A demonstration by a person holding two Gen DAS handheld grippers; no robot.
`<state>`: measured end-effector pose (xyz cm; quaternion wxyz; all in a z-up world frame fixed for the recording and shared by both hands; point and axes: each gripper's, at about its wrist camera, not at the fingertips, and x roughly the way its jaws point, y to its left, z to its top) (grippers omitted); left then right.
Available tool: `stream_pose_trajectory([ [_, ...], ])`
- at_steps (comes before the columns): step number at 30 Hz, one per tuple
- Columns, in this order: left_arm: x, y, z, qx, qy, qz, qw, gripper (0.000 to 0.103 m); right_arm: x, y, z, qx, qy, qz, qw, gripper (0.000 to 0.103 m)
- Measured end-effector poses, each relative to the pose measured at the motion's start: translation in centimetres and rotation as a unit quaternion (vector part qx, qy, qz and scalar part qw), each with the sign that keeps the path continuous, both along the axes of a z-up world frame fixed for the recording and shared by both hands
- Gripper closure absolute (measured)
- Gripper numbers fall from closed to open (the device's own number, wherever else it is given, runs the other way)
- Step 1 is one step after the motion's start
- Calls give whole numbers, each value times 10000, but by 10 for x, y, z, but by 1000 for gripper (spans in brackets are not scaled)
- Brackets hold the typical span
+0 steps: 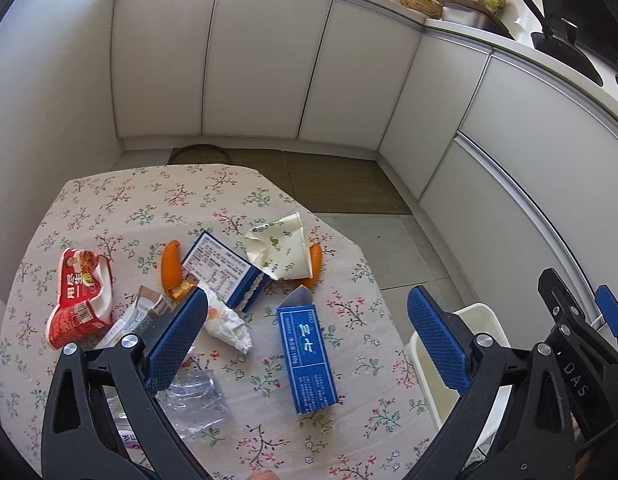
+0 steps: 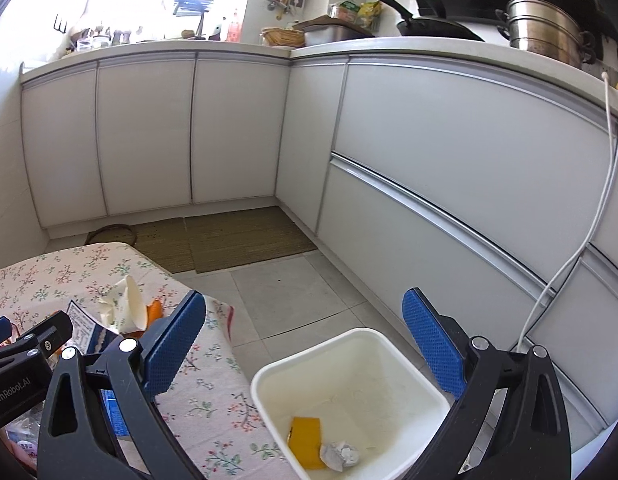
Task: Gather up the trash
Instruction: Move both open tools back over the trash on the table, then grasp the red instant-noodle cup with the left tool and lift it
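Both grippers, left (image 1: 307, 328) and right (image 2: 303, 334), gape empty; wrappers and boxes crowd the table (image 1: 109, 208) beside the white bin (image 2: 349, 364).

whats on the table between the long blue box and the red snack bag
In the left wrist view, a crumpled white tissue wad lies between the long blue box and the red snack bag; the left gripper's finger partly covers that stretch.

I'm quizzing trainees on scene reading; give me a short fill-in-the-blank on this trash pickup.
1. The white bin stands on the ____ beside the table.
2. Inside the bin lie crumpled paper and a flat ____ piece.
3. Both the left gripper and right gripper are ____.

Missing: floor; yellow; open
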<state>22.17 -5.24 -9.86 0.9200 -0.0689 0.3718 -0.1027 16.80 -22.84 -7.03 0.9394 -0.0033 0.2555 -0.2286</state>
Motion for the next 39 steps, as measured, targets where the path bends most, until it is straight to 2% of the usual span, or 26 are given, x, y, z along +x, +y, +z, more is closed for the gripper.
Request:
stream_pose_trajectory([
  [9,5,46,-3,22,113,365,9993,7,16,43,-2,9,29,382,9993,7],
  [21,16,120,-28,178,558,950,9937,7,43,109,-20,9,239,941,9953,7],
  [27,26,172,-54,-205,1114,1363,9842,7,54,131,-30,-27,417,1120,9928,7],
  [31,30,201,-68,-530,1334,1650,9758,7,61,140,-38,85,532,1193,9914,7],
  [32,29,211,-73,-750,1405,1739,9718,7,63,143,-39,113,557,1209,9910,7],
  [34,29,230,-86,-1378,1603,1904,9587,7,67,148,-43,145,616,1263,9900,7],
  [37,25,261,-111,-2587,1926,2273,9189,7,70,155,-46,120,662,1328,9889,7],
  [39,21,277,-127,-3336,2018,2540,8852,8,72,159,-48,110,688,1384,9879,7],
])
